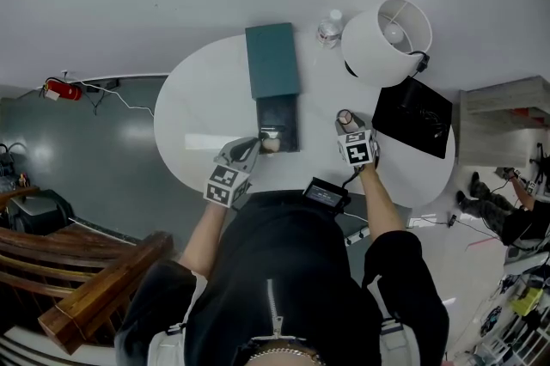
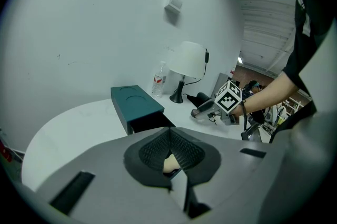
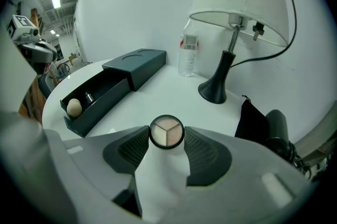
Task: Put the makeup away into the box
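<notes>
A teal box (image 1: 272, 59) lies on the white oval table (image 1: 193, 102) with its dark drawer (image 3: 100, 92) pulled out toward me. A beige egg-shaped sponge (image 3: 74, 107) and a small dark bottle (image 3: 89, 97) lie in the drawer. My right gripper (image 3: 167, 136) is shut on a round compact (image 3: 166, 131) with three pale shades, held just above the table to the right of the drawer. My left gripper (image 1: 249, 148) hovers at the drawer's near left corner beside the sponge (image 1: 271, 143), its jaws together and holding nothing.
A white lamp (image 1: 391, 33), a clear water bottle (image 1: 329, 27) and a black pouch (image 1: 412, 115) stand at the back right. A black cylinder (image 3: 276, 124) lies by the pouch. The table's near edge is close to my body.
</notes>
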